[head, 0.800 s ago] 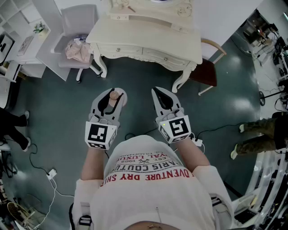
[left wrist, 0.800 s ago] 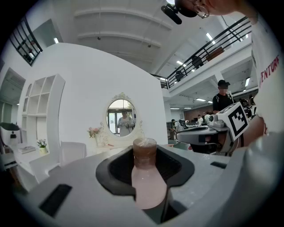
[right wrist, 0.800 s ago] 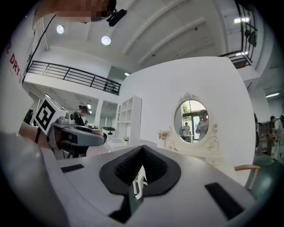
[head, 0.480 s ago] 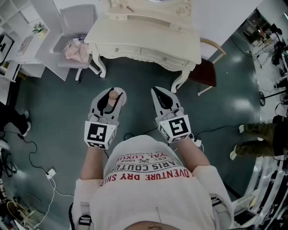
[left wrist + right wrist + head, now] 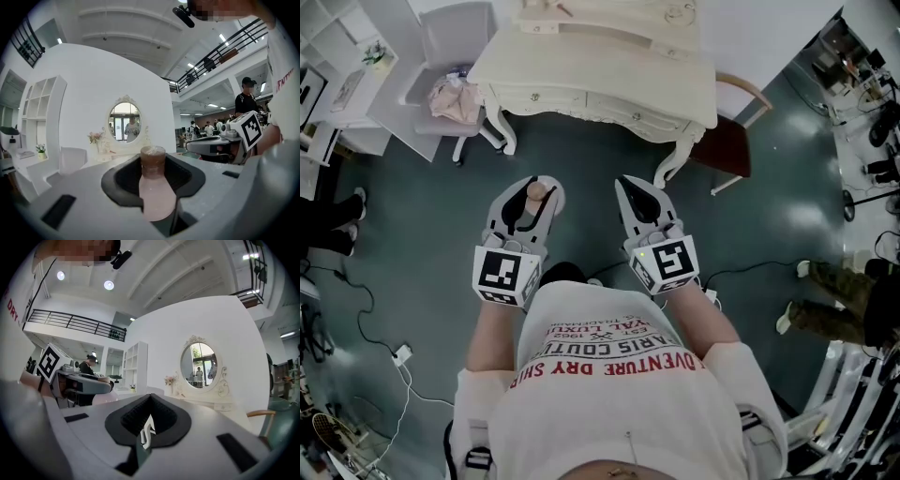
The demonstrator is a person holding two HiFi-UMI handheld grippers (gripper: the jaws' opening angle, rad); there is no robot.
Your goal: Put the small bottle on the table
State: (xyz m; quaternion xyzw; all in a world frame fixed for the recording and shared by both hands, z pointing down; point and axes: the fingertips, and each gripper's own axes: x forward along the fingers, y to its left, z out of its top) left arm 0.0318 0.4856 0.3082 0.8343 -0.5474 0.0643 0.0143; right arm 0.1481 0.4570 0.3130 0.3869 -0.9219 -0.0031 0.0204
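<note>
1. Head view: the person's white shirt (image 5: 619, 375) fills the 6 o'clock part of the frame, and both arms reach toward 12 o'clock over the dark green floor (image 5: 412, 244).
   - The left gripper (image 5: 532, 185), just toward 10 o'clock from centre, pinches the small bottle (image 5: 537, 194) between its jaws. The brown cap shows at the tips.
   - The bottle is held above the floor, apart from the table.
   - The right gripper (image 5: 630, 187), just toward 1 o'clock from centre, has its jaws pressed together with nothing in them.
   - The cream table (image 5: 609, 80) with curved legs stands at 12 o'clock.
   - A grey chair (image 5: 464, 37) with a pink cloth (image 5: 450, 98) on its seat is at 11 o'clock.
   - A wooden chair (image 5: 729, 141) is at 1 o'clock, beside the table's end.

2. Left gripper view: the jaws clamp the pale pink body of the bottle at 6 o'clock, and its brown cap rises upright past the tips at centre.
   - An oval mirror (image 5: 125, 123) on the table is just toward 11 o'clock from the cap.
   - White shelves (image 5: 40, 108) are at 9 o'clock.
   - The right gripper shows at 3 o'clock.

3. Right gripper view: the jaws meet at 6 o'clock, closed on nothing.
   - The mirror is at 2 o'clock and the left gripper at 9 o'clock.
</note>
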